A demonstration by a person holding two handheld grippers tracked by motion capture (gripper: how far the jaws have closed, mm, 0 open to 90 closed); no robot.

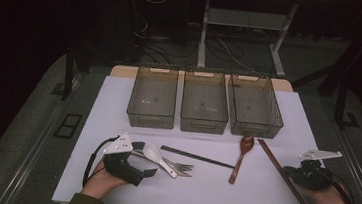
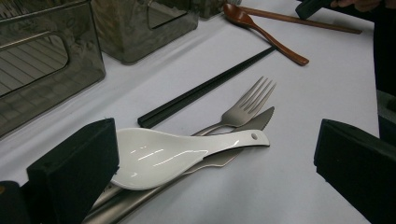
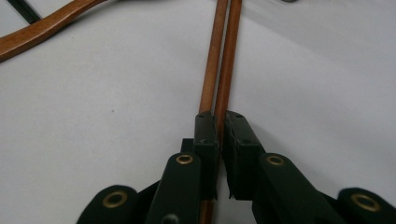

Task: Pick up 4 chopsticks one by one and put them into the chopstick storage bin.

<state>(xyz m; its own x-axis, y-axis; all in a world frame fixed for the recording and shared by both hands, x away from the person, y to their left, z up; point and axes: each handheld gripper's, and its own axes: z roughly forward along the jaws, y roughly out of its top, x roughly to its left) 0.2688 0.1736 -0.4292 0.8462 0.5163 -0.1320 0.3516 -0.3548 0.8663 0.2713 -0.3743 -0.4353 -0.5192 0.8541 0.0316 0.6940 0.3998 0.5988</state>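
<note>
My left gripper (image 1: 144, 158) rests on the white mat at the front left, open wide (image 2: 215, 140). The bowl of a white ceramic spoon (image 1: 154, 154) (image 2: 163, 156) lies between its jaws, next to the left pad. The spoon rests on a metal fork (image 2: 247, 105) and a knife (image 2: 257, 119). At the front right, my right gripper (image 1: 290, 173) (image 3: 220, 116) has its jaws almost together on a pair of brown wooden chopsticks (image 1: 273, 161) (image 3: 224, 56) that lie on the mat.
Three clear bins (image 1: 153, 97) (image 1: 205, 102) (image 1: 255, 106) stand side by side at the back of the mat (image 1: 240, 193). A pair of black chopsticks (image 1: 196, 156) (image 2: 210, 86) and a brown wooden spoon (image 1: 241, 158) (image 2: 261, 30) (image 3: 42, 30) lie in the middle.
</note>
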